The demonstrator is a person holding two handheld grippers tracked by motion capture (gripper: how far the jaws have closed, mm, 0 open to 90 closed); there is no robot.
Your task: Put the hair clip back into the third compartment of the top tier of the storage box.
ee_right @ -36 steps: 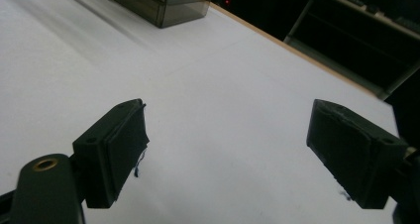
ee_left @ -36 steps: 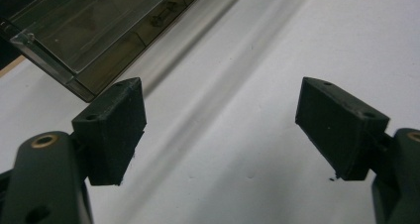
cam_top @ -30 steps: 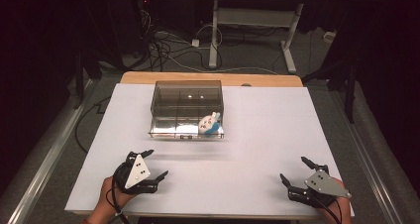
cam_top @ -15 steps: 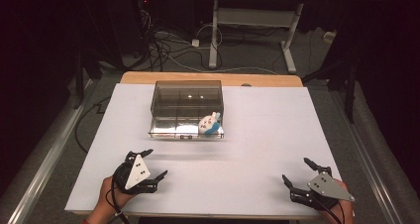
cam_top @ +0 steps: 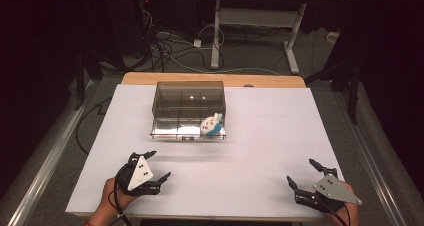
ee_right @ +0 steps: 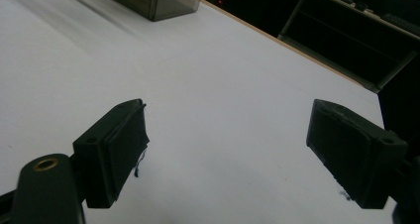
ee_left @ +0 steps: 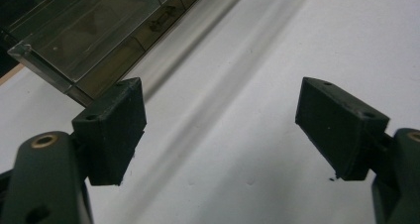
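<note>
- The clear box (cam_top: pixel 188 109) served as landmark: it sat toward the far middle of the white bench (cam_top: pixel 270 136), its lid down, so whatever was inside stayed put.
- A small white-and-blue toy (cam_top: pixel 211 125) lay inside the box, in its near right corner, seen through the lid.
- You held the left gripper (cam_top: pixel 153 167) well nearer than the box and a little to its left, jaws spread wide and empty. In the left gripper view the box's near edge (ee_left: pixel 74 45) sat just past the left pad (ee_left: pixel 111 130), which suggested you had aimed that gripper at the box's front.
- You held the right gripper (cam_top: pixel 303 175) well off to the box's near right, jaws likewise wide with nothing between them; in its own view the box corner (ee_right: pixel 153 1) stood far off.
- My reading: both grippers were parked low and open at the near edge, clear of the box, ready for a first reach at its front latch (cam_top: pixel 188 137).
</note>
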